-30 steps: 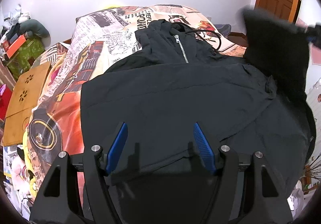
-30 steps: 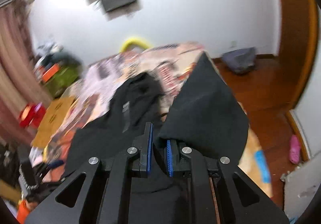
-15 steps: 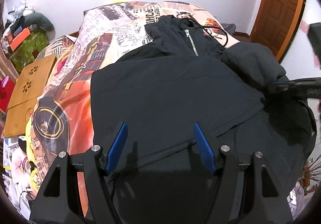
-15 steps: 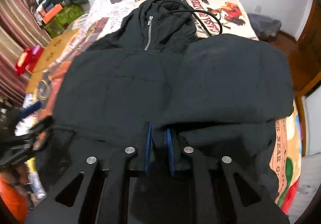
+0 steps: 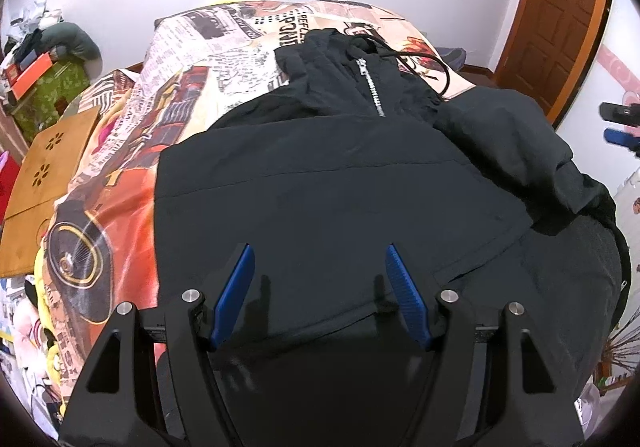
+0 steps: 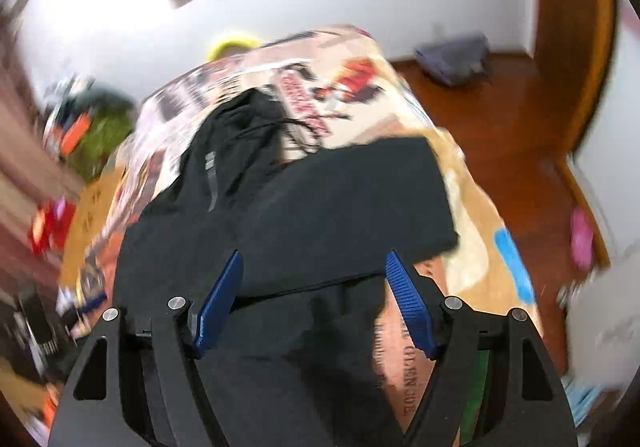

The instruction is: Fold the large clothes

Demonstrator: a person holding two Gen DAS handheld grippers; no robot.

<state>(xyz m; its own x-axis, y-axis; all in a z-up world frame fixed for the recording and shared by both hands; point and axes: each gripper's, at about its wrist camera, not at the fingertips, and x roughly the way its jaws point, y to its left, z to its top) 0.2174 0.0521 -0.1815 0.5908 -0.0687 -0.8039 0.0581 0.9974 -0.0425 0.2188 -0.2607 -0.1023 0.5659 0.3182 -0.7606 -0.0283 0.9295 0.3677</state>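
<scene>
Right hand-held gripper (image 6: 312,297) jaws just opened wide, sleeve (image 6: 352,207) released and folded across jacket (image 5: 340,207) on bed (image 5: 200,59); left hand-held gripper (image 5: 320,295) wide, empty; remaining folds next

Left gripper (image 5: 320,297): black plastic frame, 2 angled arms with triangular cutouts, 4 round silver screws across the top, 2 blue ribbed pads (image 5: 234,297) on the inner faces. Right gripper (image 6: 314,301): same build, black frame, triangular cutouts, 4 silver screws, blue ribbed pads (image 6: 408,305); picture blurred.
</scene>
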